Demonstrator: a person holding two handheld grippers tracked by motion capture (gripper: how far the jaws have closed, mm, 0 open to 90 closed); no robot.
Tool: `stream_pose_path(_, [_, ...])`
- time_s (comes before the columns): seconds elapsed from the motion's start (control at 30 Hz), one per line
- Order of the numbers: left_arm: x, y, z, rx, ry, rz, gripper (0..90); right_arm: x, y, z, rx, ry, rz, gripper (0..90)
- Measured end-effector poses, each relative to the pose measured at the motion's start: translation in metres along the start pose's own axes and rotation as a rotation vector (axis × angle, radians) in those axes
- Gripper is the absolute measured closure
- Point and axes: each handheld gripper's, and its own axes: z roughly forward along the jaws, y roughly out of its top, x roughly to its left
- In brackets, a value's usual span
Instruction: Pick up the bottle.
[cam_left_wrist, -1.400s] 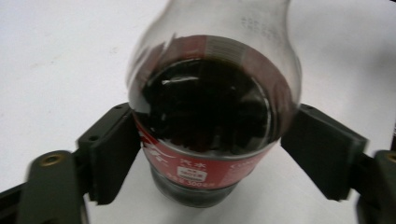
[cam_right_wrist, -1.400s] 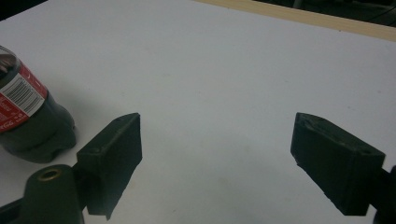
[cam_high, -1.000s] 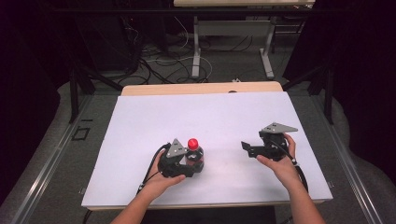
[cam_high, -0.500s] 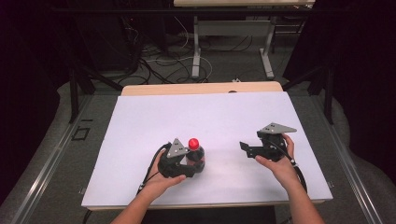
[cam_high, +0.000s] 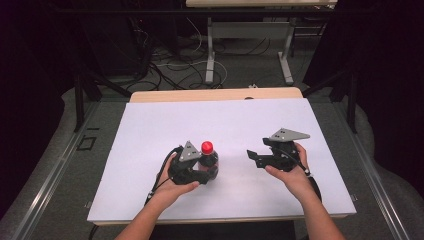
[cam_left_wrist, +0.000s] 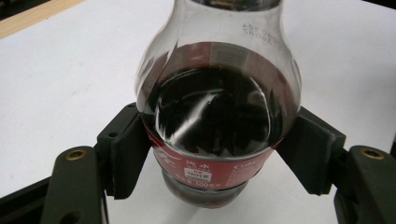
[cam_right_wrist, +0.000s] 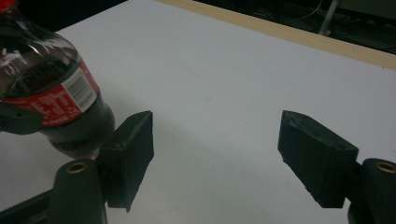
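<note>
1. Left hand (cam_high: 167, 186): it enters from the near edge of the desk (cam_high: 150, 130) and carries the left claw (cam_high: 202, 172).
2. Left claw: it is clamped on the bottle (cam_high: 207, 157). In the left gripper view both black pads (cam_left_wrist: 128, 156) press flat against opposite sides of the bottle's lower body, on the red label (cam_left_wrist: 205, 170).
3. Bottle: clear plastic, filled with dark liquid, closed with a red cap (cam_high: 207, 147). It stands roughly upright in the claw, left of the desk's centre and toward the near edge. In the right gripper view its base (cam_right_wrist: 77, 140) appears to hang just clear of the white surface, tilted slightly; contact with the desk cannot be confirmed.
4. Desk: a white sheet covers most of the top; a strip of bare wood (cam_high: 215, 94) shows along the far edge.
5. Right claw (cam_high: 253, 156): it sits to the right of the bottle, well apart from it, with the jaws pointing left toward it. The jaws stand at a medium gap and have just been closing; nothing is between them, and white desk surface shows through the gap in the right gripper view.
6. Right hand (cam_high: 290, 170): it grips the body of the right claw from the near side, with the grey three-cornered plate (cam_high: 289, 134) on top.
</note>
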Motion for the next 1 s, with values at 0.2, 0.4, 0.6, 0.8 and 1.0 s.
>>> stream_pose_path(0.2, [0.002,0.012,0.006,0.018,-0.007,0.001,30.1,0.01,0.02,0.006,-0.006,0.04,-0.021,34.6])
stream_pose_path(0.4, [0.001,0.016,0.014,0.0,-0.013,-0.005,30.2,0.022,0.038,0.006,-0.049,0.071,-0.044,35.3])
stream_pose_path(0.6, [-0.002,0.015,0.02,0.013,-0.028,0.008,30.1,0.032,0.051,0.001,-0.084,0.09,-0.04,38.1])
stream_pose_path(0.8, [-0.005,0.013,0.022,0.021,-0.039,0.018,30.1,0.045,0.061,-0.002,-0.064,0.164,-0.018,46.0])
stream_pose_path(1.0, [-0.008,0.012,0.022,0.019,-0.051,0.027,30.1,0.059,0.066,0.005,-0.052,0.184,-0.032,47.0])
